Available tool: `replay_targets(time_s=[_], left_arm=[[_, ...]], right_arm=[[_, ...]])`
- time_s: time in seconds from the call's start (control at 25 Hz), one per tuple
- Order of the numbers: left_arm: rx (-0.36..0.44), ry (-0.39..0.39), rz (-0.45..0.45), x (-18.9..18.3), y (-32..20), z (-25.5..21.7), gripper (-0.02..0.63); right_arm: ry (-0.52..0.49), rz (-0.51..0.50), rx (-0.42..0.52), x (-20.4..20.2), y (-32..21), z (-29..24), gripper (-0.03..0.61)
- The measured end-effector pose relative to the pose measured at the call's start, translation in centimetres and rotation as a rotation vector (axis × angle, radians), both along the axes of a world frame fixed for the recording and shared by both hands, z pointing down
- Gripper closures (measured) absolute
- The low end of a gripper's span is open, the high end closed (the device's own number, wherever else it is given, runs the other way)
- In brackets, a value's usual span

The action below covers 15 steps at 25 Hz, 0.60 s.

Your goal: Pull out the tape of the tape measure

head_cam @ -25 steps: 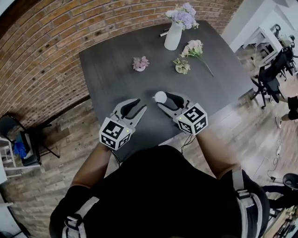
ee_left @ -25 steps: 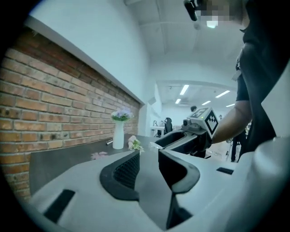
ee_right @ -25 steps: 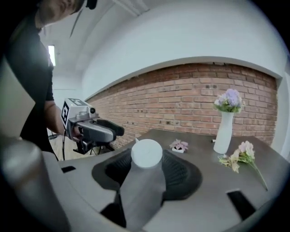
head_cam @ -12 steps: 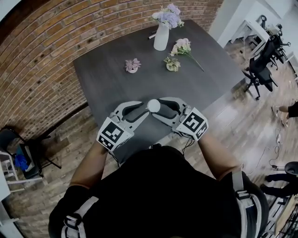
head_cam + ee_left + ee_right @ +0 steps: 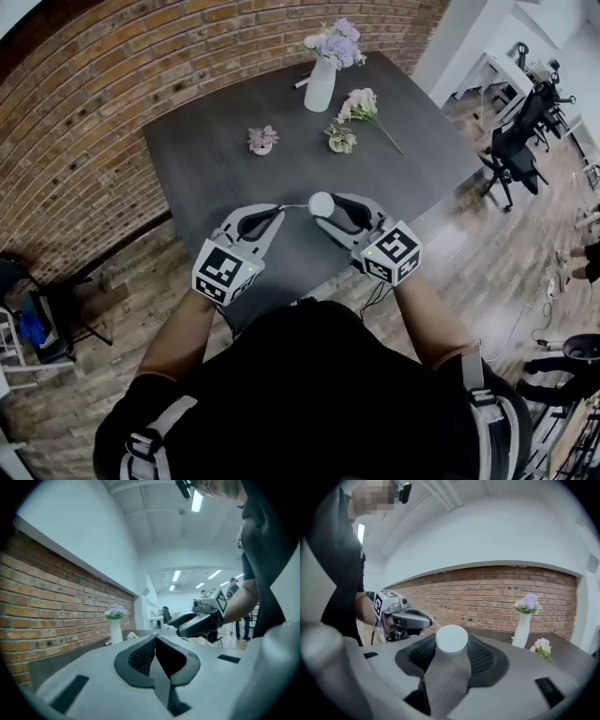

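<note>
The tape measure [image 5: 322,202] is a small round white case, held above the near part of the dark table [image 5: 216,178]. My right gripper [image 5: 324,210] is shut on it, its black pads pressing both sides of the case [image 5: 451,639]. My left gripper [image 5: 278,208] is just left of the case with its jaws shut. A short thin pale strip of tape [image 5: 295,206] runs from its tips to the case. In the left gripper view the pads [image 5: 143,656] meet, and the tape end between them is too small to make out.
At the table's far edge stands a white vase [image 5: 320,84] of purple flowers. Nearer are two small flower pots [image 5: 262,141] [image 5: 339,139] and a loose pink flower stem [image 5: 366,108]. A brick wall lies to the left and office chairs [image 5: 511,150] to the right.
My left gripper came in open to the case's left side, shut at its tape end, and now stands slightly left of it with a short strip of tape showing. My right gripper kept its hold.
</note>
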State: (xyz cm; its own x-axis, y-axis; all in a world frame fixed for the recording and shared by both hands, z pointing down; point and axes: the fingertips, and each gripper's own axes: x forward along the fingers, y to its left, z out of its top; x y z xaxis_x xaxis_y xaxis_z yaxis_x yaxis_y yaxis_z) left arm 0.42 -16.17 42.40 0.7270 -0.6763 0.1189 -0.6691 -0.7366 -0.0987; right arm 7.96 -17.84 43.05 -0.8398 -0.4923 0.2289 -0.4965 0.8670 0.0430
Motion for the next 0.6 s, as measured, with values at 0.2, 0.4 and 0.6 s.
replay_targets(time_s=[0.2,0.4,0.6], left_arm=[[-0.016,0.044,-0.282,-8.7,-3.8,0.0,0.601],[-0.037,0.054,-0.447,-15.2,-4.7,0.4,0.601],[-0.069,-0.027,-0.379,-12.6,-5.0,3.3,0.601]], right_arm=[[-0.105,0.273,-0.057,7.9,-5.8,-0.7,0.371],[-0.131,0.423,-0.067,14.2,-7.8,-0.9,0.371],[-0.05,0.36,-0.114,10.7,-7.3,2.7,0.371]])
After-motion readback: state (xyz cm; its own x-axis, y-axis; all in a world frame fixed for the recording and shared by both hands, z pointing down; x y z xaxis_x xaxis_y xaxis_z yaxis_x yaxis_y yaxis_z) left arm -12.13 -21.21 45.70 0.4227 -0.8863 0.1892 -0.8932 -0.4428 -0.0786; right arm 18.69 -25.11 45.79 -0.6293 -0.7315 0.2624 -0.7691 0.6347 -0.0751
